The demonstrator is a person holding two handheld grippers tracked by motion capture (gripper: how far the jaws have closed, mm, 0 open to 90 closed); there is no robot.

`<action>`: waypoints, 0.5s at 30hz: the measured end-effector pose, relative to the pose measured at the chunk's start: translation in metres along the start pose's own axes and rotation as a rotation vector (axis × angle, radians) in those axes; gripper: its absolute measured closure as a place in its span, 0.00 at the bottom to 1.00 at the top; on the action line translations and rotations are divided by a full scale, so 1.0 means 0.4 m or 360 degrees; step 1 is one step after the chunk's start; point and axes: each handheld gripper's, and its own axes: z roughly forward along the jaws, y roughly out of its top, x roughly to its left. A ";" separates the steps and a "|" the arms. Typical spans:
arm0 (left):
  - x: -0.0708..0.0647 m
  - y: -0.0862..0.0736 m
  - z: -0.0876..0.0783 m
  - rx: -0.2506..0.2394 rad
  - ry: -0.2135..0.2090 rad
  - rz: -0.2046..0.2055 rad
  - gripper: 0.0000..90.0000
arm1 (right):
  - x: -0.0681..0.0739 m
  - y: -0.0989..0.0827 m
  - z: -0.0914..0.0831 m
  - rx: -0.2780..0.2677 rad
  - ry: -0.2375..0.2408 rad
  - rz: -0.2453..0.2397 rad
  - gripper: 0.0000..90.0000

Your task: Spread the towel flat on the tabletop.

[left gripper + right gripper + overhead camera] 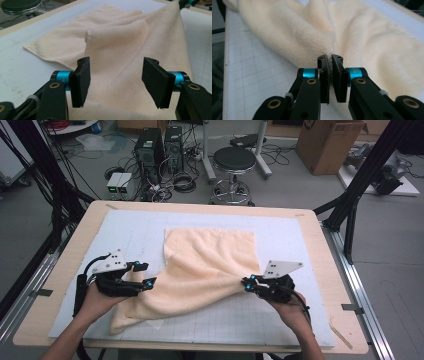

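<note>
With your right claw [331, 75] pinching only a thin edge of the cream towel [210, 265] on the counter [65, 265] and your left claw [116, 82] spread around loose cloth, lifting now risks slippage or a lopsided fold.

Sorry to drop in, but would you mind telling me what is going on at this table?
A person is handling a cream towel on the gridded mat with two tools. The right hand-held gripper is shut on the towel's edge, lifting it into a ridge. The left hand-held gripper is open, its jaws either side of another fold of the towel, not pinching it.
</note>
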 end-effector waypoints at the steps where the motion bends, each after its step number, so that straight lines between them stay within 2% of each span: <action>1: -0.003 0.001 0.004 -0.0004 -0.0010 0.0003 0.45 | -0.008 0.003 -0.011 -0.0013 -0.0018 0.0013 0.95; 4: -0.011 0.004 0.017 0.0011 -0.0040 0.0022 0.44 | -0.032 0.016 -0.002 -0.0024 -0.0038 0.0039 0.95; 6: -0.016 0.004 0.027 0.0024 -0.0060 0.0029 0.43 | -0.052 0.024 0.034 0.0004 -0.0042 0.0054 0.95; 9: -0.019 -0.001 0.038 0.0037 -0.0079 0.0033 0.43 | -0.093 0.022 0.102 0.0036 -0.0052 0.0132 0.95; 11: -0.020 -0.008 0.044 0.0050 -0.0091 0.0024 0.43 | -0.125 0.011 0.151 0.0081 -0.0067 0.0216 0.95; 14: -0.019 -0.023 0.049 0.0082 -0.0106 0.0024 0.43 | -0.148 -0.007 0.193 0.0164 -0.0067 0.0276 0.93; 15: -0.017 -0.028 0.049 0.0086 -0.0105 0.0018 0.43 | -0.151 -0.010 0.196 0.0159 -0.0053 0.0293 0.89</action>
